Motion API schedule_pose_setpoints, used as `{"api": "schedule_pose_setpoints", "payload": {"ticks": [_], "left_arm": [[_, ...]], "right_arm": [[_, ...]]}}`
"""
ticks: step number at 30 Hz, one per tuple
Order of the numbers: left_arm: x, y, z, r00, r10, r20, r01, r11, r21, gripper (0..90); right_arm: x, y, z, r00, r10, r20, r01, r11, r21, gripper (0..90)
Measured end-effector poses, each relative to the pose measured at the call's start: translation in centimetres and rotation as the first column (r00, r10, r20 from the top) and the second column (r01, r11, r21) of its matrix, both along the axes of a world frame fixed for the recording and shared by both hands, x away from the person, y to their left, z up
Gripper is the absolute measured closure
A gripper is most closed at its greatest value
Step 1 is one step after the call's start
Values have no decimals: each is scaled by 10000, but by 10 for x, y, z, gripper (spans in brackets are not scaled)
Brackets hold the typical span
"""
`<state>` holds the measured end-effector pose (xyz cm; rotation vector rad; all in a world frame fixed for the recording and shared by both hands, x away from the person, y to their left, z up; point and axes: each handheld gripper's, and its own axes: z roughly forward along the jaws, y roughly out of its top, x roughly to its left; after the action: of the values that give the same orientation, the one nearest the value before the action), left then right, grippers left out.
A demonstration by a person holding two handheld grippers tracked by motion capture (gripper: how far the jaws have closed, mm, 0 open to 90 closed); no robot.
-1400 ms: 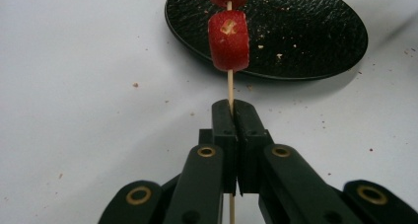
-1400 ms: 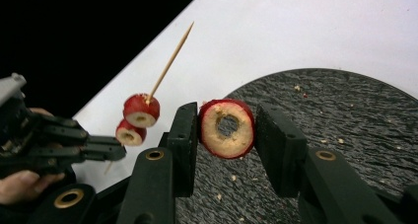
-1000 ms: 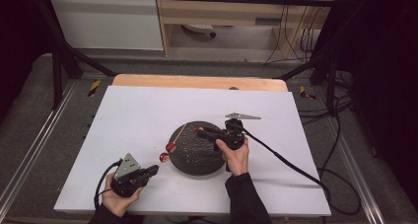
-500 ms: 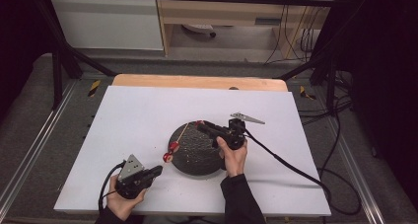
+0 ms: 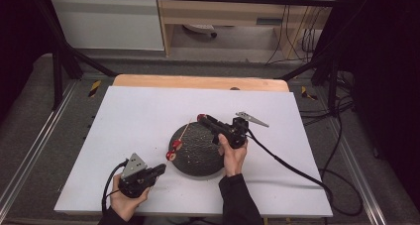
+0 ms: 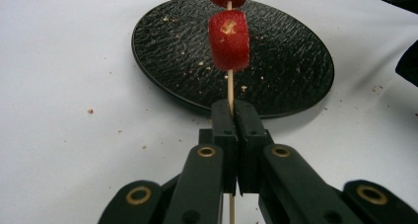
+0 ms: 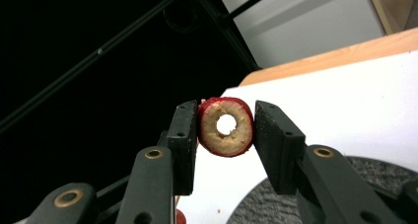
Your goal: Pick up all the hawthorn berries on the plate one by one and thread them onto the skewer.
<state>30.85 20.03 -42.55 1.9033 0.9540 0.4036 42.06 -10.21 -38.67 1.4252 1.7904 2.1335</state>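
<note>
at the left of the black plate [image 5: 199, 150], near the front edge of the white table [image 5: 124, 116], the left gripper [image 5: 159, 169] has its jaws pressed together on a thin wooden skewer [image 6: 230, 88]. the skewer rises slanting over the left side of the plate and carries two red fruit pieces [image 6: 229, 39] on it, close above the plate's left rim. over the back right part of the plate, the right gripper [image 5: 202, 118] is clamped on a red fruit ring [image 7: 226, 126] with a hole in the middle, held in the air above the plate's back edge.
</note>
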Motion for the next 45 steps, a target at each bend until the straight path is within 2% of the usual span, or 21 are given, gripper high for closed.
{"api": "schedule_pose_setpoints", "payload": {"ticks": [5, 22, 31, 45], "left_arm": [[0, -4, 4, 10000, 7, 82, -5, 9999, -148, 883], [-1, -24, 8, 9997, -238, 54, 240, 9991, -343, 883], [-1, -32, 11, 9996, -280, 61, 283, 9983, -516, 883], [1, -37, 13, 9997, -239, 81, 244, 9973, -694, 883]], "right_arm": [[1, -1, 3, 9997, -227, 81, 224, 9991, 373, 625], [6, -4, 8, 9975, -650, 286, 612, 9911, 1180, 626], [8, -5, 9, 9963, -784, 366, 720, 9858, 1515, 626], [7, -5, 10, 9958, -803, 444, 713, 9817, 1768, 627]]}}
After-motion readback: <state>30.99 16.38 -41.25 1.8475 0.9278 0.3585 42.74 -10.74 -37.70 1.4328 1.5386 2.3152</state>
